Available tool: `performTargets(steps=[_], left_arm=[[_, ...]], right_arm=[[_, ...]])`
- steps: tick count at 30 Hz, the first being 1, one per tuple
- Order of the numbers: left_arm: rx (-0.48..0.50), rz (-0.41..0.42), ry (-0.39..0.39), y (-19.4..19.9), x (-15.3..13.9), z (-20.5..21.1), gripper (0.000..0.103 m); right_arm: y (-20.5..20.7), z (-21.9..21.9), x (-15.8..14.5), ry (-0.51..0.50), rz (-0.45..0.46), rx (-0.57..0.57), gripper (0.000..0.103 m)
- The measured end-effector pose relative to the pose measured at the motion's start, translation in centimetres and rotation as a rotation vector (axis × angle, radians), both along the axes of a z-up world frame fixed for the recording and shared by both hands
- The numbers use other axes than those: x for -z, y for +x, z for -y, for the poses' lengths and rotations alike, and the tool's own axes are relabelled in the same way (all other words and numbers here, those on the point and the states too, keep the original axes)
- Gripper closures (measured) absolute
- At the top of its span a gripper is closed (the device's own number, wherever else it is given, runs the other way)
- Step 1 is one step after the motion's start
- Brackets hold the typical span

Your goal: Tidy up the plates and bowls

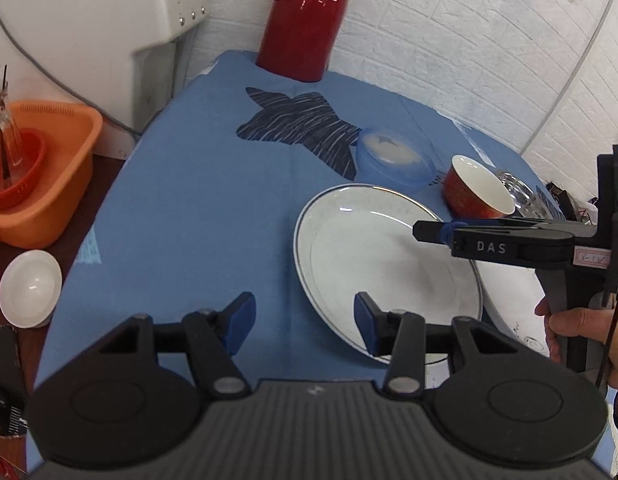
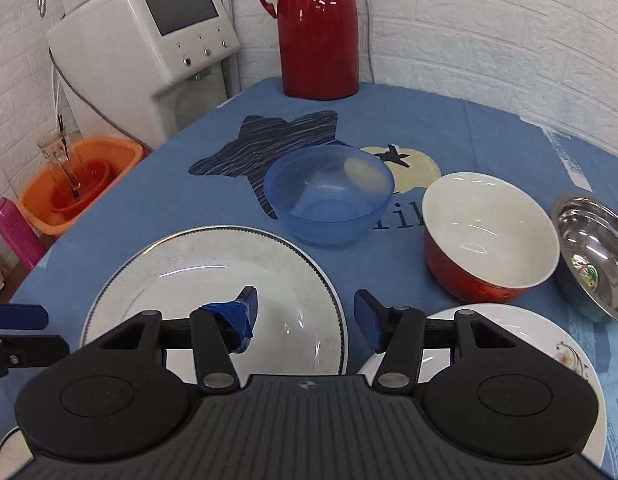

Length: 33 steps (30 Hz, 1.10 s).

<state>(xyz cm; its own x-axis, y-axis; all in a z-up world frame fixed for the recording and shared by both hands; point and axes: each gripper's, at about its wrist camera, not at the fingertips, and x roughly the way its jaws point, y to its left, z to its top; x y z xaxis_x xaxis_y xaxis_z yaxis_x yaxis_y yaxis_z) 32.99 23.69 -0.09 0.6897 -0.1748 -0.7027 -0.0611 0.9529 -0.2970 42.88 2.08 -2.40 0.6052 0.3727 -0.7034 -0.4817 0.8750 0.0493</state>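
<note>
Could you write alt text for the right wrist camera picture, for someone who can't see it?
An open two-fingered tool hovers over a silver-rimmed white plate on a blue tablecloth. Behind stand a blue plastic bowl, a red bowl with a white inside and a steel bowl, with a red thermos jug at the back. A second white plate lies lower right.
</note>
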Motion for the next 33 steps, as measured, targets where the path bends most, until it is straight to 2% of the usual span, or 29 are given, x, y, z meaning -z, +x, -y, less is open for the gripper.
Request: performTargets(steps=[2,3,7,10,15,18,23,29,30,32,33], left_arm=[[-0.002,-0.006,0.000,0.4,0.2,-0.2,0.057],[-0.001,-0.006,-0.001,0.5,0.3,-0.3,0.057],[-0.006,-0.003,0.010,0.8,0.5,-0.6,0.057],[-0.022,-0.013,0.013,0.9,0.9,-1.1,0.057],[-0.022,-0.012,0.000,0.8,1.3,-1.0,0.057],[-0.013,-0.019,-0.007,1.4,1.8,-0.3,0.057],[-0.021,-0.045,0.014,2.1,2.7,0.5,0.057],[-0.023,-0.030,0.031,2.1,2.9,0.5,0.057],[-0.023,-0.027,0.044,2.1,2.9,0.7,0.063],[-0.034,-0.023,0.085,2.2,2.9,1.2,0.095],[-0.038,-0.020,0.091,2.2,2.9,1.2,0.095]], right_arm=[[0.5,-0.4,0.7,0.006,-0.032,0.002,0.064],[0.6,-0.5,1.0,0.017,-0.053,-0.003,0.061],[0.0,-1.0,1.2,0.021,-0.052,0.036,0.060],[-0.6,-1.2,1.1,0.062,-0.074,0.006,0.059],[-1.7,-1.1,1.6,0.059,-0.078,-0.006,0.057],[-2.8,-1.6,1.9,0.010,-0.028,-0.034,0.055],[-3.1,-1.7,2.1,0.017,-0.002,-0.049,0.051],[-3.6,-1.5,2.3,0.038,0.008,-0.078,0.050],[-3.8,-1.2,2.4,0.052,0.012,-0.080,0.054],[-4.1,-1.1,2.6,0.053,0.040,-0.093,0.058],[-4.2,-1.1,2.7,0.055,0.047,-0.091,0.059]])
